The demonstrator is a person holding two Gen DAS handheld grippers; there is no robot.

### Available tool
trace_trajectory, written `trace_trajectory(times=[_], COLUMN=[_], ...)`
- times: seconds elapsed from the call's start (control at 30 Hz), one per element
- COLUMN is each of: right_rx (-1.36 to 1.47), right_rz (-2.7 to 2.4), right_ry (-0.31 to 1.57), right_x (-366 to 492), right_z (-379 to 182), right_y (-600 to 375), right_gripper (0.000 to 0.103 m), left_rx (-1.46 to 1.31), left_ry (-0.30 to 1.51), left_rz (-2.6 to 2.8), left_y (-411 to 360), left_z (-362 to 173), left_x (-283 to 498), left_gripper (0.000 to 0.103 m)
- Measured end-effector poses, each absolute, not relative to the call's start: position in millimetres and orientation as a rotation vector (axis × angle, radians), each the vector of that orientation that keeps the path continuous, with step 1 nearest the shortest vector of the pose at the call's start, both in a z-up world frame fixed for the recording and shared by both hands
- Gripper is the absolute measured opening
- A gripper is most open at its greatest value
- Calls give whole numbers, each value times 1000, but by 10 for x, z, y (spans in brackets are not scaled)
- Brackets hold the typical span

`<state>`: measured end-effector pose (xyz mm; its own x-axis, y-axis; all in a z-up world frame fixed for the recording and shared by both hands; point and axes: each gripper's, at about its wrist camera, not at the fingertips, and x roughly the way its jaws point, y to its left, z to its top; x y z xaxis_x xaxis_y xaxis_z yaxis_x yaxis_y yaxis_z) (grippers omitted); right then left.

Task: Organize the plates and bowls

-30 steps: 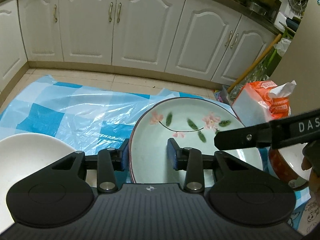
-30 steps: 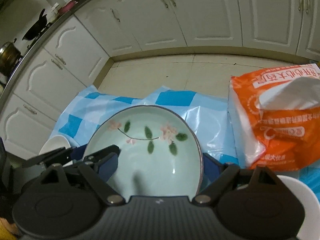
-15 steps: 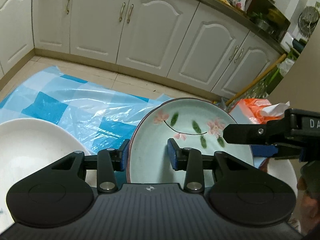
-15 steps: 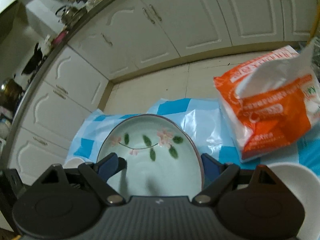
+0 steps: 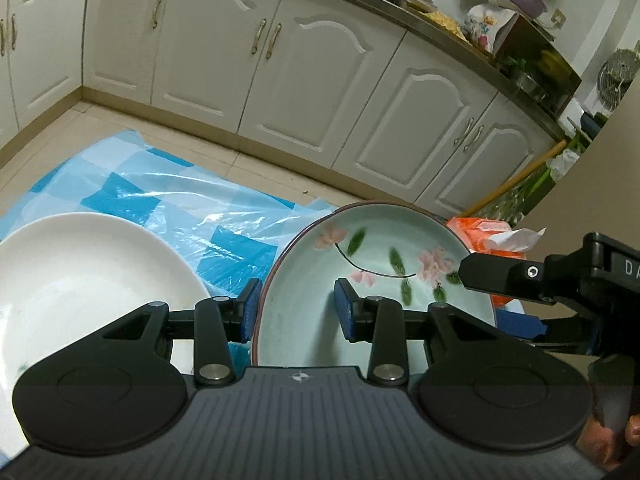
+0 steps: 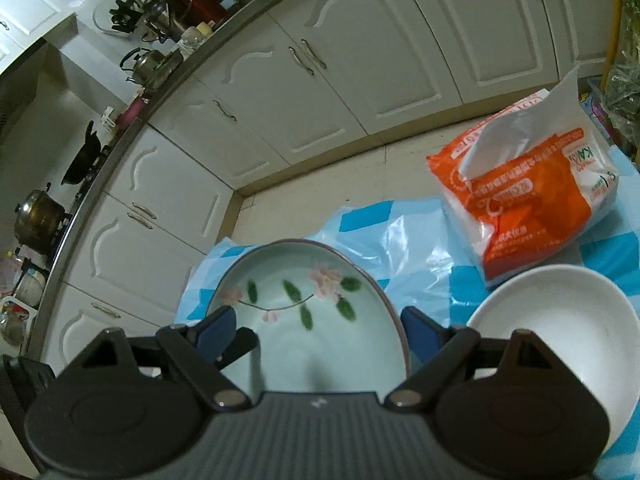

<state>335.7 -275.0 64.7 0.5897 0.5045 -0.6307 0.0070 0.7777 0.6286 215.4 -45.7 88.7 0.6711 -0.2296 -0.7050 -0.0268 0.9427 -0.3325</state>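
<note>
While both grippers straddle opposite rims of the floral plate (image 5: 372,280) – left gripper (image 5: 298,312) and right gripper (image 6: 316,330) parted, neither visibly clamped – raised beside the white plate (image 5: 80,280), uneven support could tip it onto the checkered sheet (image 5: 160,196).

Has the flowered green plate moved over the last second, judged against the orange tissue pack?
Yes. The flowered plate now sits left of and apart from the orange tissue pack in the right wrist view; earlier it lay closer beside it.

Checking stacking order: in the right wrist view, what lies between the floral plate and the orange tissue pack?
Only crinkled blue-checked plastic sheet lies between the floral plate and the tissue pack; no dish there. The right wrist view shows this.
</note>
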Motion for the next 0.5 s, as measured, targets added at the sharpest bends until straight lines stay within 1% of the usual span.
trace_trajectory(times=[0.17,0.5], right_rx=[656,688], right_rz=[325,380], right_ry=[899,924], right_x=[3222,2900], right_z=[699,828], right_y=[-2689,-2444], right_gripper=[89,89], left_rx=[-332,-354], left_ry=[820,801], left_rz=[-107,-57], left_y=[-379,-132], left_z=[1009,1282], left_x=[2039,1684], left_gripper=[40,39])
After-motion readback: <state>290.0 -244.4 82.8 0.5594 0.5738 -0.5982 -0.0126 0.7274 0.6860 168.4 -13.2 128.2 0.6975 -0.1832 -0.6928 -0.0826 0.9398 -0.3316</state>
